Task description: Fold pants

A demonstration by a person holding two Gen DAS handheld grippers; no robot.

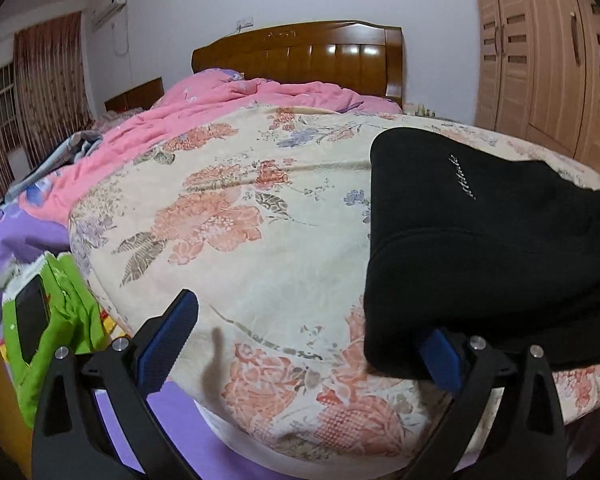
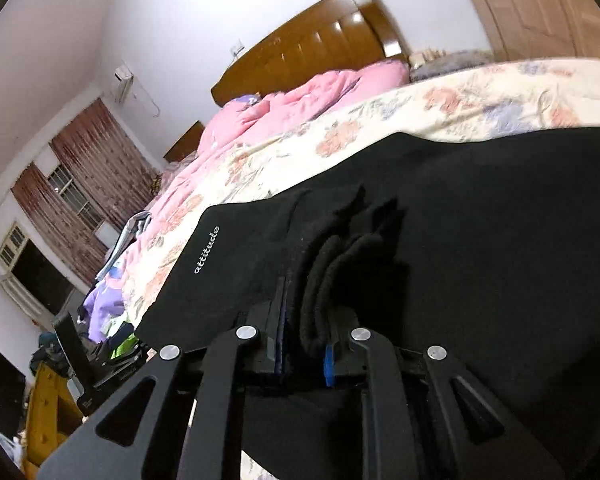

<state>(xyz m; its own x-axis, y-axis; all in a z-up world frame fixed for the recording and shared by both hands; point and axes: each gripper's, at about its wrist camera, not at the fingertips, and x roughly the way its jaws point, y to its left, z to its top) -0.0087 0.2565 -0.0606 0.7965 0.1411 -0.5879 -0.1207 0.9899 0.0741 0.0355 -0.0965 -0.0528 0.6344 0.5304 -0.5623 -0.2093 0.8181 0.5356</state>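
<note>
The black pants point(image 1: 484, 248) with a small white "attitude" print lie in folded layers on the floral quilt point(image 1: 260, 208) at the bed's near right corner. My left gripper point(image 1: 300, 344) is open and empty; its right finger point(image 1: 444, 360) touches the near left corner of the pants. In the right wrist view my right gripper point(image 2: 304, 340) is shut on the thick stacked edge of the black pants point(image 2: 480, 240), which fill the lower right of that view.
A pink blanket point(image 1: 228, 100) is bunched toward the wooden headboard point(image 1: 300, 52). A green bag with a dark phone point(image 1: 40, 320) lies at the left on a purple sheet. A wardrobe point(image 1: 548, 60) stands at the right. Curtains cover the left windows.
</note>
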